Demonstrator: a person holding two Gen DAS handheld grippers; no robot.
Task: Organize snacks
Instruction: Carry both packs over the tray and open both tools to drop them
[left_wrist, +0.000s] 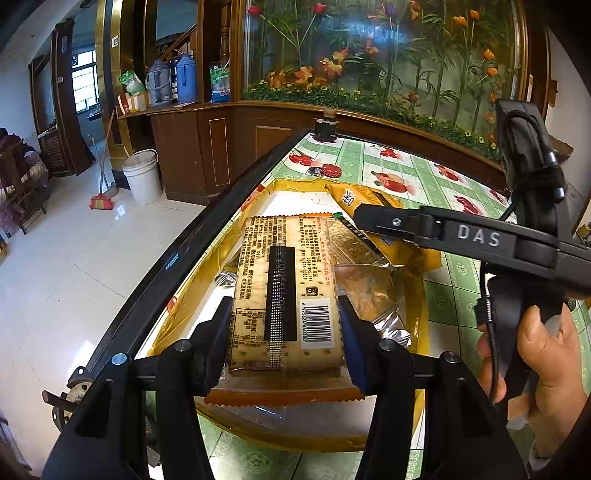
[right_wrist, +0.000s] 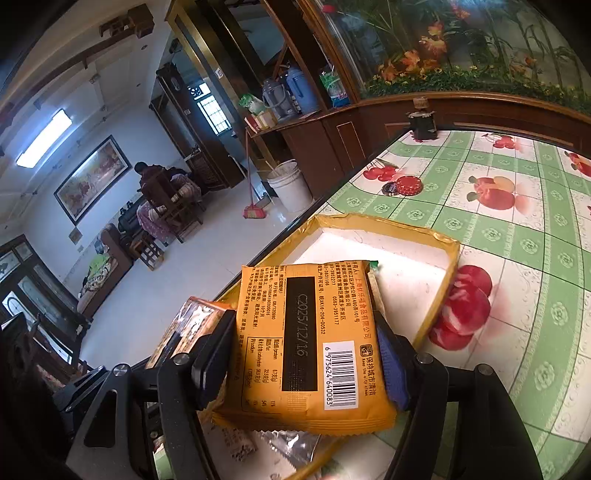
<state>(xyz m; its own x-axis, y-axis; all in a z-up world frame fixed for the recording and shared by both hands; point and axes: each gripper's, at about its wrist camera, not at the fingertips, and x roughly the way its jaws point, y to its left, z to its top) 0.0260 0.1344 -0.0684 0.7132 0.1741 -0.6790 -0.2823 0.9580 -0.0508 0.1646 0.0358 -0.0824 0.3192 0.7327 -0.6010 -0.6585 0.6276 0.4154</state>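
Beyond my worktop (left_wrist: 399, 162), with its green fruit-print cloth: white bucket (left_wrist: 142, 176) on the floor, broom (left_wrist: 101, 199) beside it, two flasks (left_wrist: 173, 79) on the shelf, fake flowers (left_wrist: 369, 55) behind glass.

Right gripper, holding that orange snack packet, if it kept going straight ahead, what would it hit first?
Probably the white floor of the yellow-rimmed tray, which lies straight ahead of the right gripper and its orange snack packet. Depth is unclear, so it might pass above the tray's far rim.
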